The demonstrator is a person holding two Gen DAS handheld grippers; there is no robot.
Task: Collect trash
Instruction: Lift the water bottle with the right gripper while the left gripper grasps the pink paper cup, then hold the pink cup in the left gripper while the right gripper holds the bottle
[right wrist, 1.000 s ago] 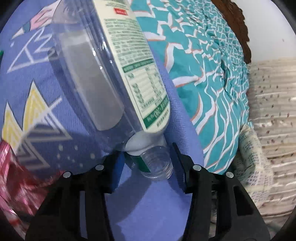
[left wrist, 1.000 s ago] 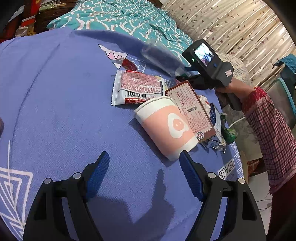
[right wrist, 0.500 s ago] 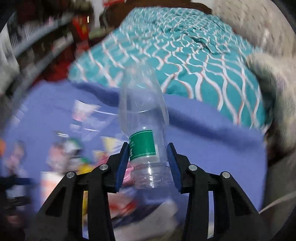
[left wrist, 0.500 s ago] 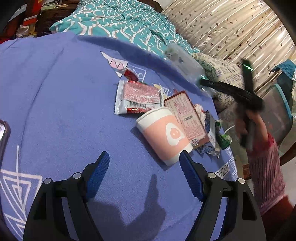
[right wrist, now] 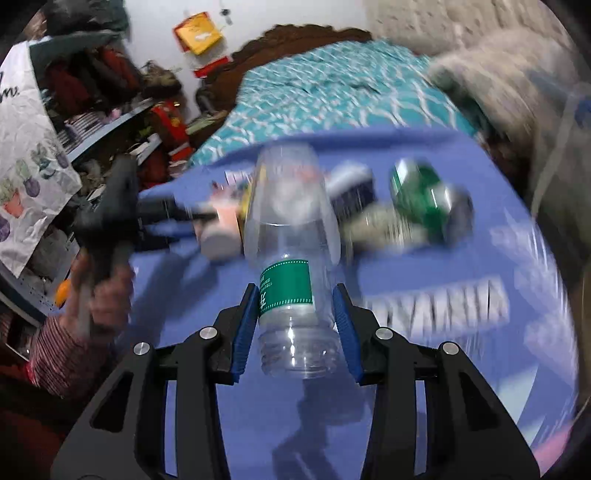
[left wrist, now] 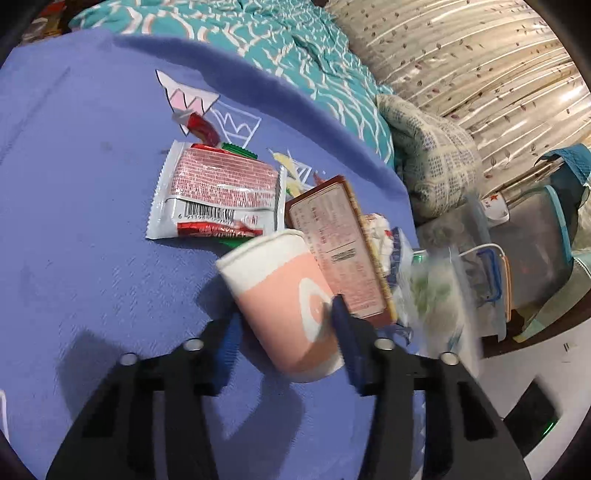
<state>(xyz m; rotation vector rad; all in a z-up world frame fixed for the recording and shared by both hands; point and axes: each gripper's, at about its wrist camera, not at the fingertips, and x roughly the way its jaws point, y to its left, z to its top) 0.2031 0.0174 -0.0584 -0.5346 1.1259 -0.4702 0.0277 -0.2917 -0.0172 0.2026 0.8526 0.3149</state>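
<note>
Right claw (right wrist: 295, 325) closed on the neck of a clear plastic bottle (right wrist: 291, 236) with a green label band, held above the blue cloth-covered surface (right wrist: 424, 369), open mouth toward the camera. Left claw (left wrist: 284, 321) narrowed around a pink-and-white paper cup (left wrist: 284, 295) lying on its side, right blue pad against the cup wall, left pad blurred, so firm grip not certain. Just beyond the cup: a brown printed carton (left wrist: 340, 251) touching it, a red-and-silver snack wrapper (left wrist: 218, 195), crumpled wrappers (left wrist: 388, 243) near the surface edge, teal patterned bedding (left wrist: 258, 33) behind.
</note>
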